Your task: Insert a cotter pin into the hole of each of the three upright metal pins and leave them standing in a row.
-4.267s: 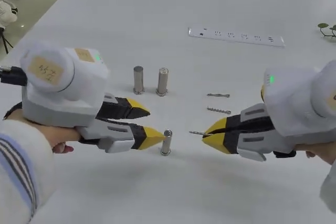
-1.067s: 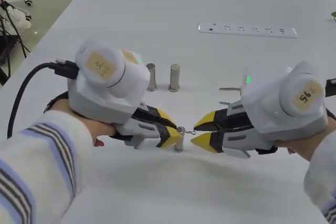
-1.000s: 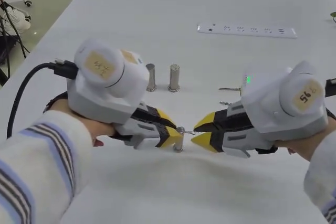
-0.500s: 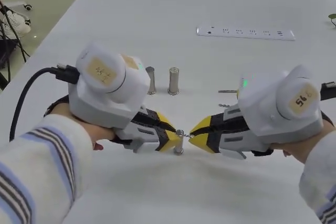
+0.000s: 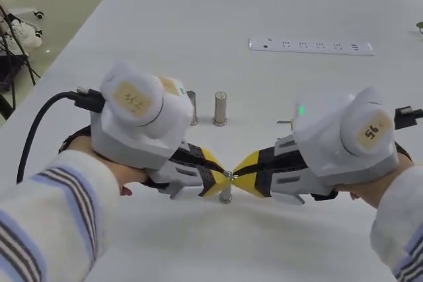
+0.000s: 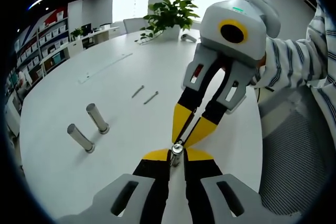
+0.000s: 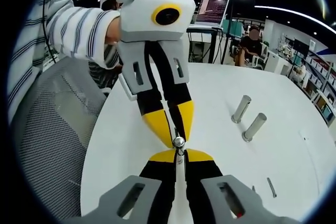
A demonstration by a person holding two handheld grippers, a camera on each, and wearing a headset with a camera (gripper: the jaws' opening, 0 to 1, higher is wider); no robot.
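The pin [image 5: 226, 196], standing at 6 o'clock from two other pins [image 5: 220, 108], is clamped from 9 o'clock by the left gripper [image 5: 222, 181], while the right gripper [image 5: 236, 176], nipping the level cotter [image 5: 230, 175], meets its top from 3 o'clock.

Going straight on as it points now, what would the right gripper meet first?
The right gripper would meet the upright metal pin clamped by the left gripper, which already stands at its tips.
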